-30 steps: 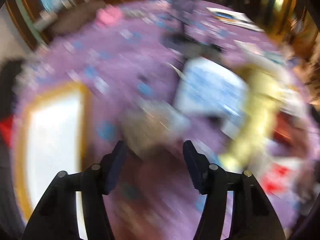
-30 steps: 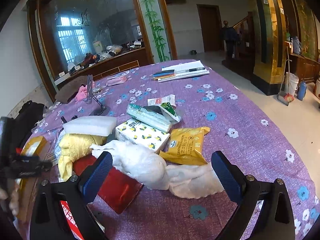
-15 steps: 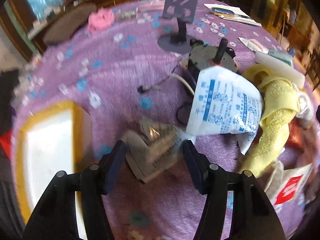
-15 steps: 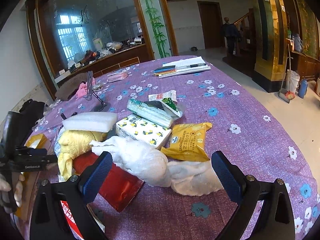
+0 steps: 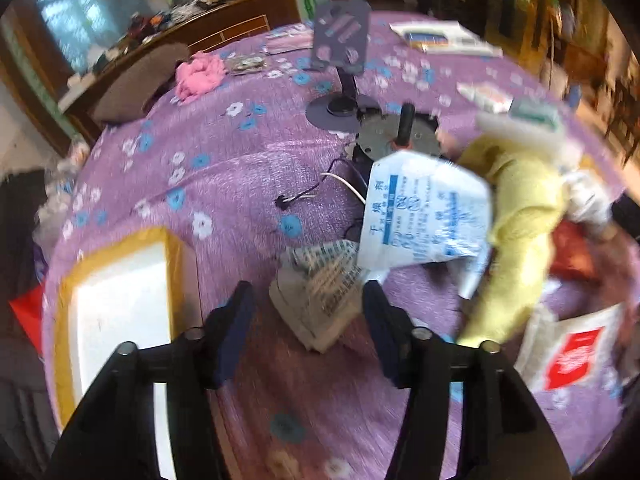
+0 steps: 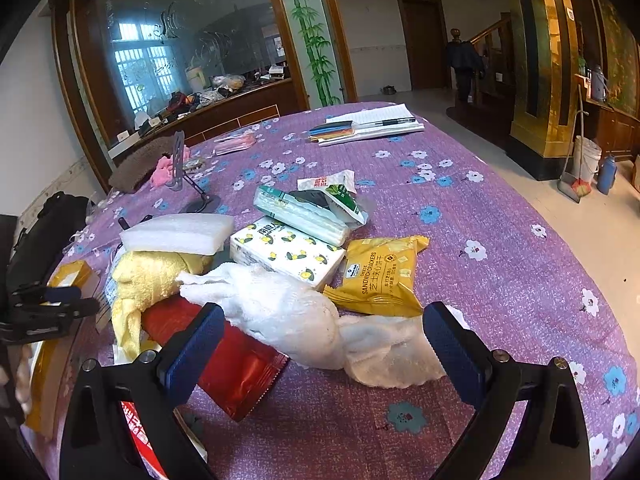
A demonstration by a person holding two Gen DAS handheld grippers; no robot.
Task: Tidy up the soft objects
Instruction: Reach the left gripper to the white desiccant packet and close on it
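Observation:
My left gripper (image 5: 308, 320) is open, its fingers either side of a small grey printed packet (image 5: 320, 296) on the purple flowered tablecloth (image 5: 240, 160). A white-and-blue pouch (image 5: 424, 220) and a yellow towel (image 5: 516, 232) lie just right of it. My right gripper (image 6: 320, 344) is open and empty over a white towel (image 6: 304, 312). Behind the towel lie a yellow towel (image 6: 148, 276), a white foam block (image 6: 176, 232), a lemon-print tissue pack (image 6: 288, 252), a green tissue pack (image 6: 300, 216) and a yellow cracker bag (image 6: 380, 276). The left gripper also shows at the right wrist view's left edge (image 6: 52, 304).
A yellow-rimmed box (image 5: 116, 304) sits left of my left gripper. A phone stand (image 5: 340, 60), a grey disc with a black knob (image 5: 400, 132), loose wires (image 5: 320, 192) and a pink cloth (image 5: 200, 76) lie beyond. A red packet (image 6: 236, 364) lies under the white towel. Notebooks (image 6: 368, 124) sit at the far side.
My left gripper has advanced toward the grey packet, which now sits closer between the fingers; the view swung and sharpened. My right gripper has barely moved.

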